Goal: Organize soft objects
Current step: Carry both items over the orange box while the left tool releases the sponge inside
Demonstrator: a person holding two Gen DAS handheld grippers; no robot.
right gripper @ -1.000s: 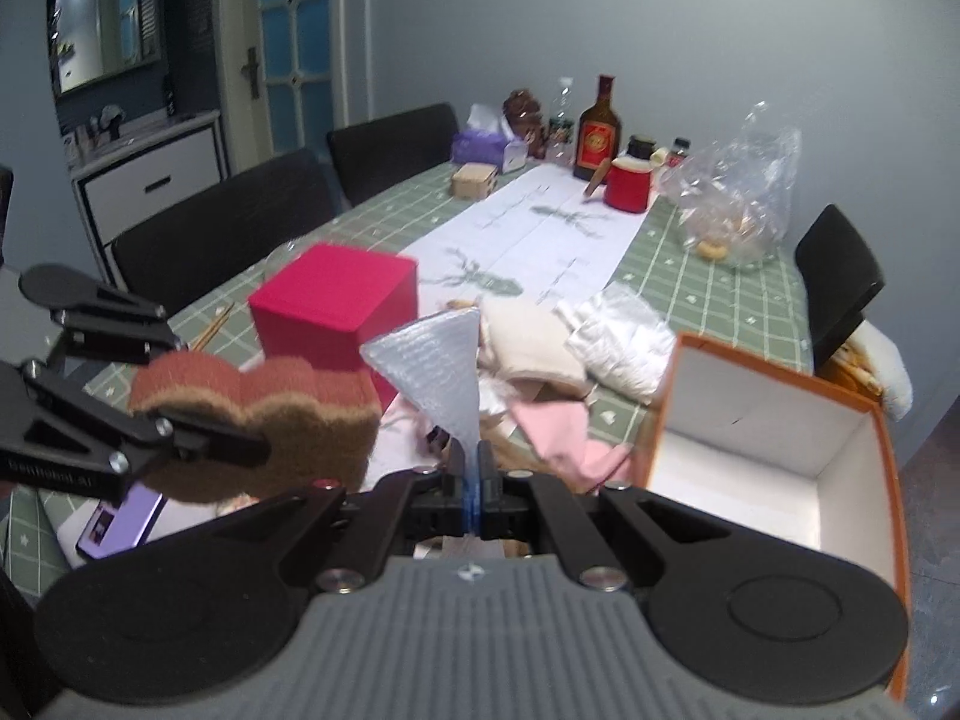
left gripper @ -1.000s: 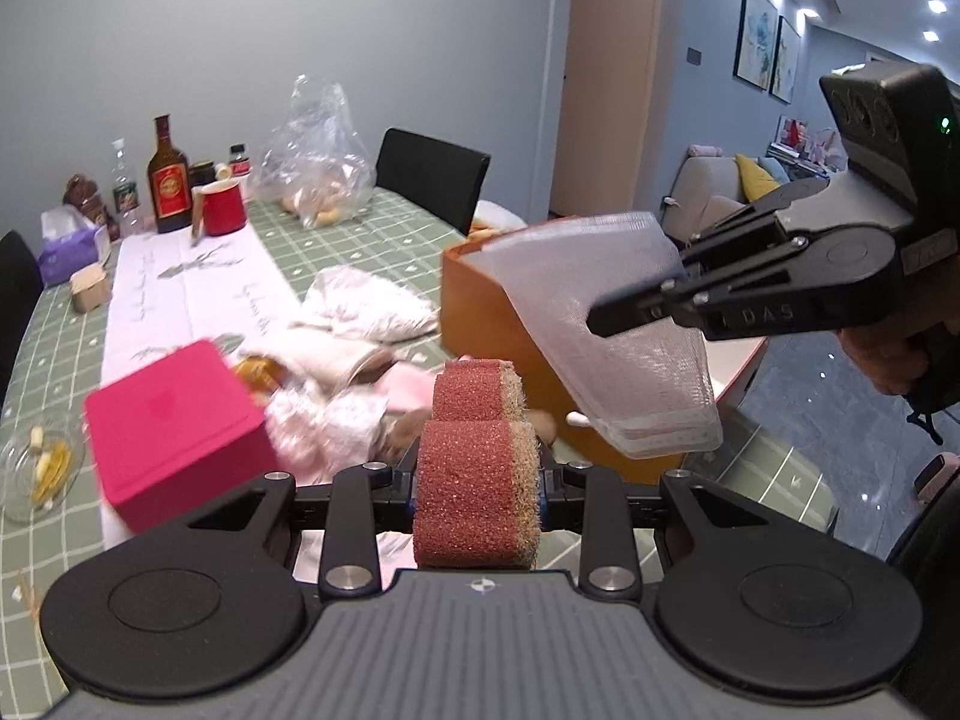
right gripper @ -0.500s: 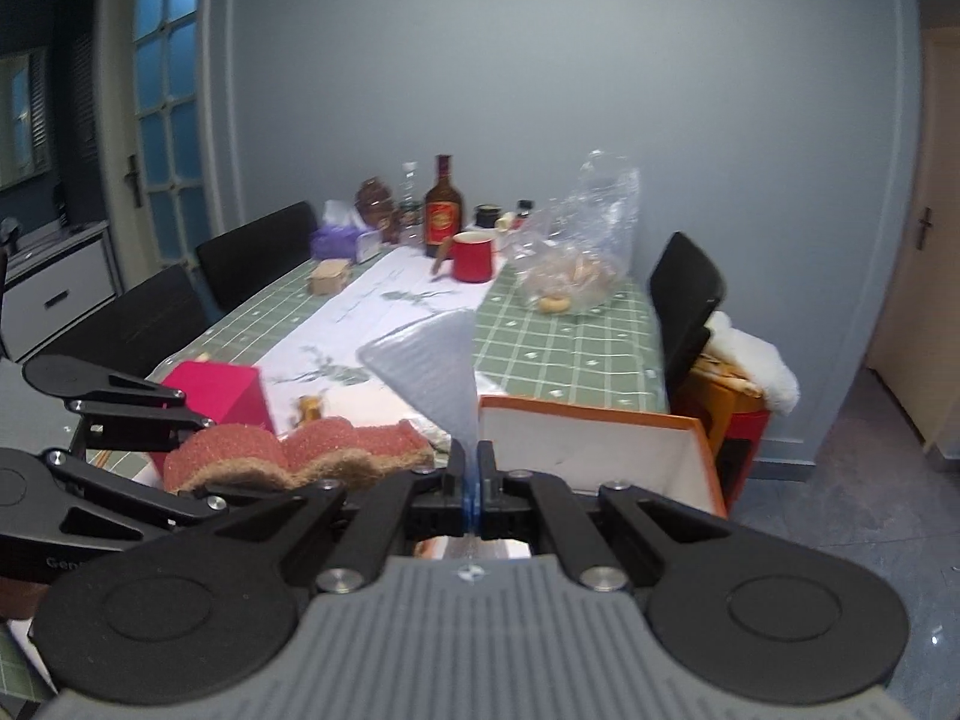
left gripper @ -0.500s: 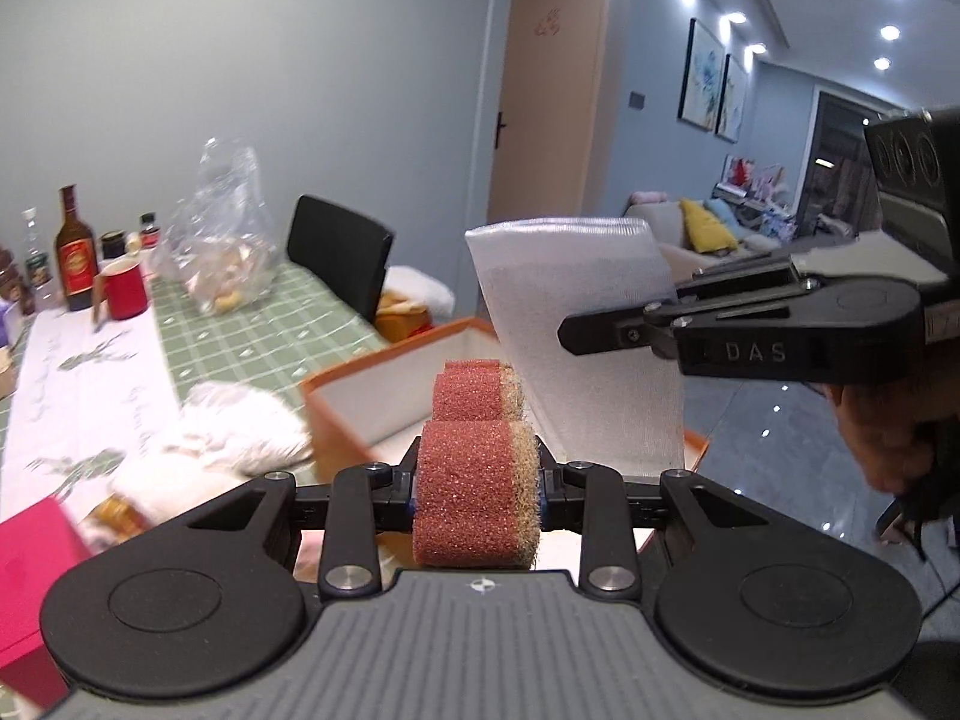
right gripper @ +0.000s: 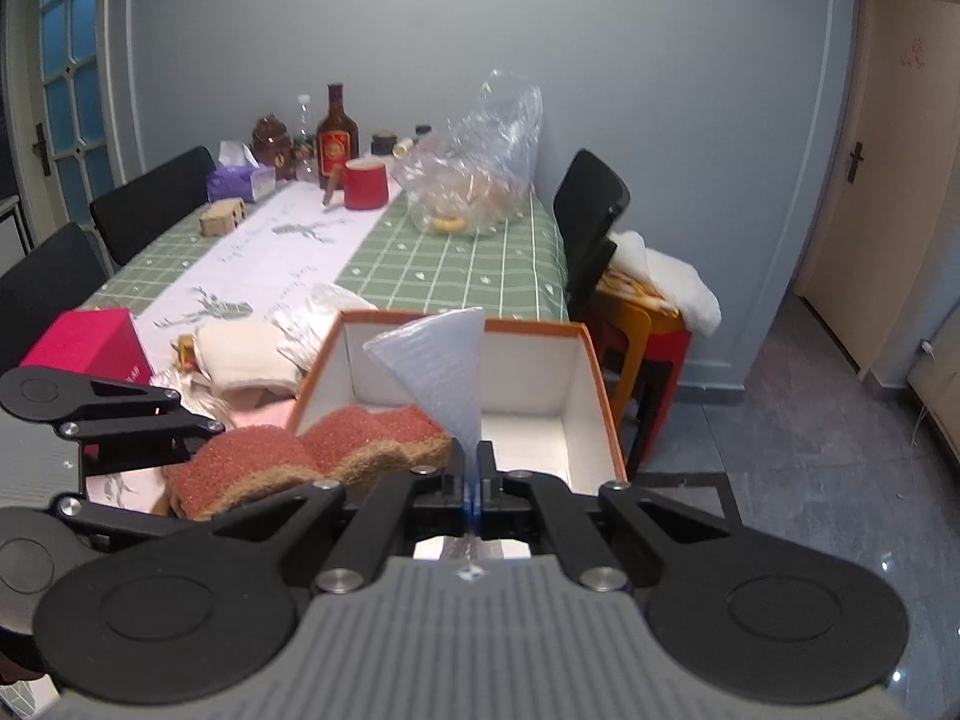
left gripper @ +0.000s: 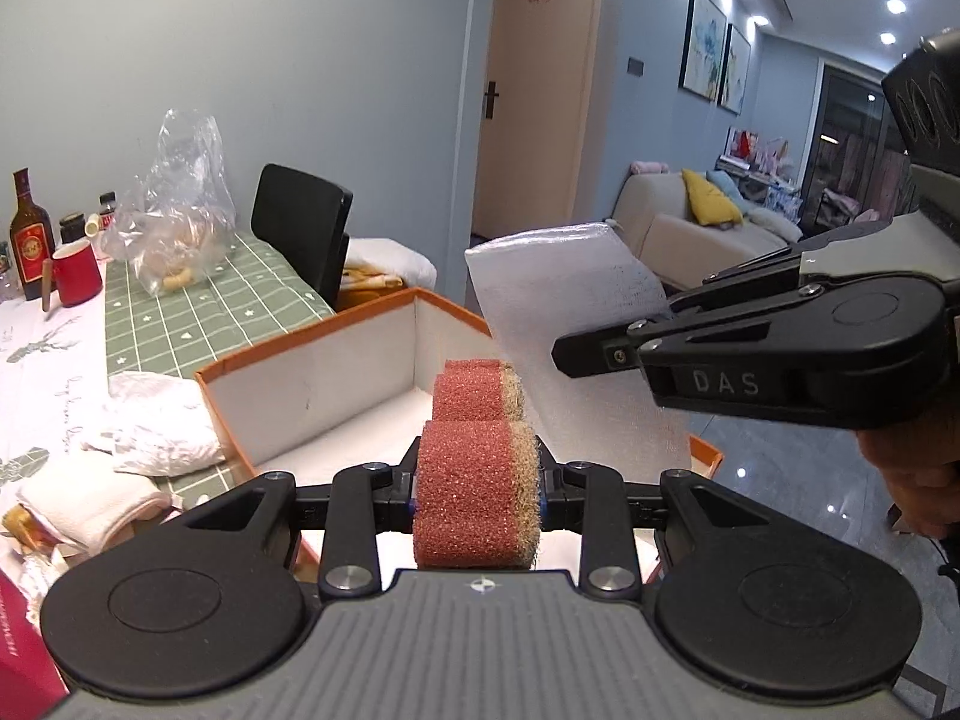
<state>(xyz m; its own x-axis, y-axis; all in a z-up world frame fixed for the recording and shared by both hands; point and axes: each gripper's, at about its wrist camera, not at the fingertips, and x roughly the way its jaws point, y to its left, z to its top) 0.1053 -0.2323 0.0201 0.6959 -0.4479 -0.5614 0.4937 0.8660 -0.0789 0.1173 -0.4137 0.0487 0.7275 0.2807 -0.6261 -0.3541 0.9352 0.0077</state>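
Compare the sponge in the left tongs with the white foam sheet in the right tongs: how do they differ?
The sponge is thick, reddish and coarse with a tan scouring layer; the foam sheet is thin, white and translucent. The sponge spreads the left tongs apart; the foam sheet lets the right tongs shut nearly flat. Both are held over the open orange-rimmed box.
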